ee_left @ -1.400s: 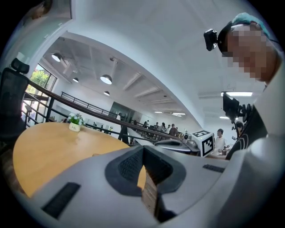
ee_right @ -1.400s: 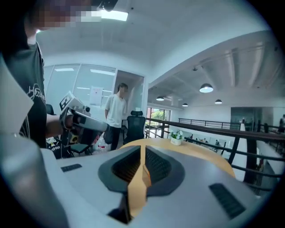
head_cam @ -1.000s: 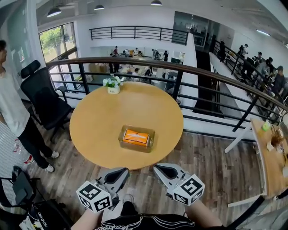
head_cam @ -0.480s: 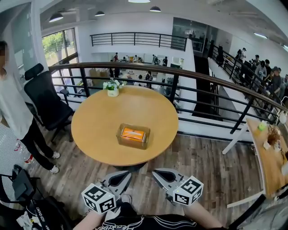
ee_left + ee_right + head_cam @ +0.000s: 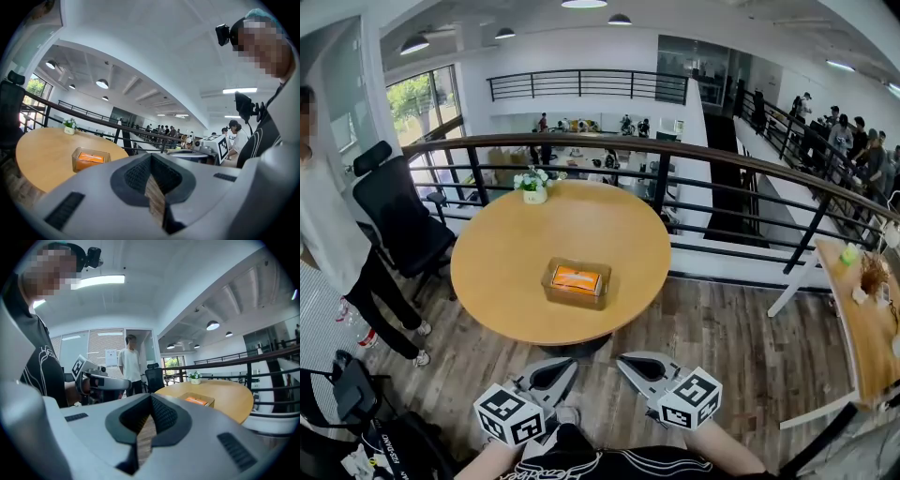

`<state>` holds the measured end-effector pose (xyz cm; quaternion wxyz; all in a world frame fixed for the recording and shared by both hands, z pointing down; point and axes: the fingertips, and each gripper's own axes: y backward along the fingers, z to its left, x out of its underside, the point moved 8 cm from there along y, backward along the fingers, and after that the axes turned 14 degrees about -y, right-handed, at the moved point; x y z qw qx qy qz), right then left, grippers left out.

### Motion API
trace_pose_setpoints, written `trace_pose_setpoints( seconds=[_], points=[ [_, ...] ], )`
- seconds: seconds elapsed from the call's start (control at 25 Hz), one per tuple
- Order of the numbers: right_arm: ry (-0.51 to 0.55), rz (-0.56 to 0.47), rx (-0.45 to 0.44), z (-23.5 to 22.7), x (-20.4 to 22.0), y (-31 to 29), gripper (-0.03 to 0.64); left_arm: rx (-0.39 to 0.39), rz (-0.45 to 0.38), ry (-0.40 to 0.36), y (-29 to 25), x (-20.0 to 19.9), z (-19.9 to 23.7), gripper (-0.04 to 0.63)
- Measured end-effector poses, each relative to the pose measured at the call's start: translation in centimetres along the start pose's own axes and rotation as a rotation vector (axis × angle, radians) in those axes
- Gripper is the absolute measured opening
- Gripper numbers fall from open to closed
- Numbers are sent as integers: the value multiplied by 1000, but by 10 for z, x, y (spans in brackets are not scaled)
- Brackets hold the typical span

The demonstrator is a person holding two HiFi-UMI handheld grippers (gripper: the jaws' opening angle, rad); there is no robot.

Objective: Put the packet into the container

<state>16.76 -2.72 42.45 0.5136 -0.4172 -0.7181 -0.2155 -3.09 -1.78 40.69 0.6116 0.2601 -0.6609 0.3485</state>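
Since a second ago the round bench (image 5: 502,253) has drawn slightly farther ahead of both sets of jaws, which stay low by the person's lap, off its near edge. Well ahead of the jaws, on the bench, sits the clear container (image 5: 576,301) with the orange packet (image 5: 577,279) lying inside it. Both the left gripper (image 5: 565,366) and the right gripper (image 5: 625,361) have their jaws pressed together with nothing between them.
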Motion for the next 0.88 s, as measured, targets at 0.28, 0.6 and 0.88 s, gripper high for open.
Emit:
trace_pose_setpoints(
  seconds=[0.28,0.6,0.88],
  points=[
    [2,-19,8,-2,-1,7,5,5,6,-16,-4,-4,-4,6],
    [22,-33,-3,-1,-3,16,5,4,5,-30,-6,-7,-15,6],
    [16,-44,-8,-2,-1,19,5,1,9,-33,-5,-5,-20,6]
  ],
)
